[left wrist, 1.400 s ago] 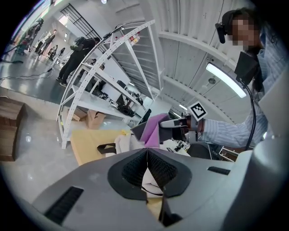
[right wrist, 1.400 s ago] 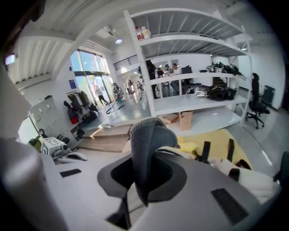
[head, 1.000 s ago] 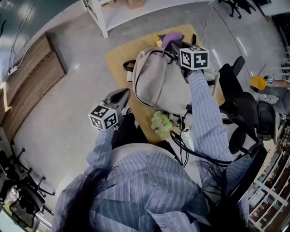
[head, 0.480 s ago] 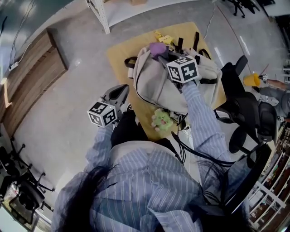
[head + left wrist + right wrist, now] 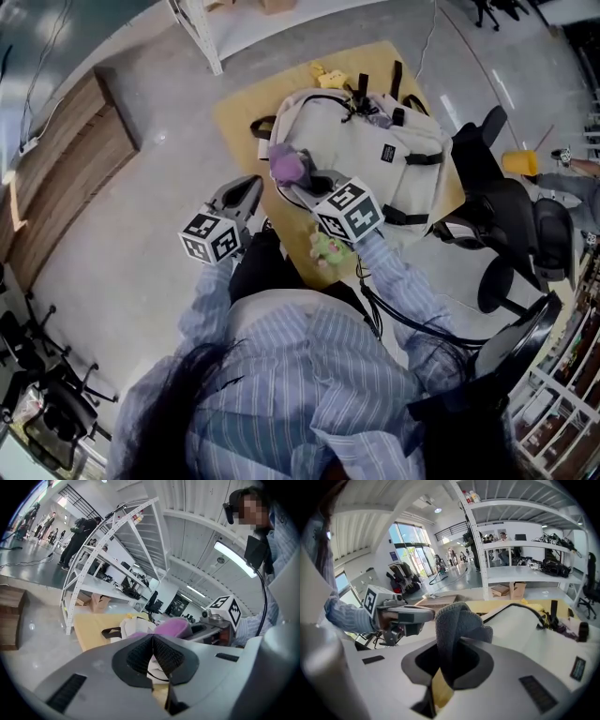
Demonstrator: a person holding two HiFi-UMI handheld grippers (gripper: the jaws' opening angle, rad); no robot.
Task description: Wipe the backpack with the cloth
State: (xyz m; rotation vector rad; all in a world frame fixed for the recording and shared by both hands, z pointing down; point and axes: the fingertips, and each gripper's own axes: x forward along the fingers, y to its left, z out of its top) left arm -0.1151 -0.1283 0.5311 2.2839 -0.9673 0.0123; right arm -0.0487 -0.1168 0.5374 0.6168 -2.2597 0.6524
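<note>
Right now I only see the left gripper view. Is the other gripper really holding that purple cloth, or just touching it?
Observer: Holding it. The right gripper view shows the right gripper with its jaws closed on the cloth.
Operator: Is anything lying near the backpack?
Observer: Yes. The head view shows a green plush toy on the yellow table, by the near edge of the backpack.
Operator: Where's my gripper?
Observer: The left gripper is beside the table's left edge, not over the backpack.
</note>
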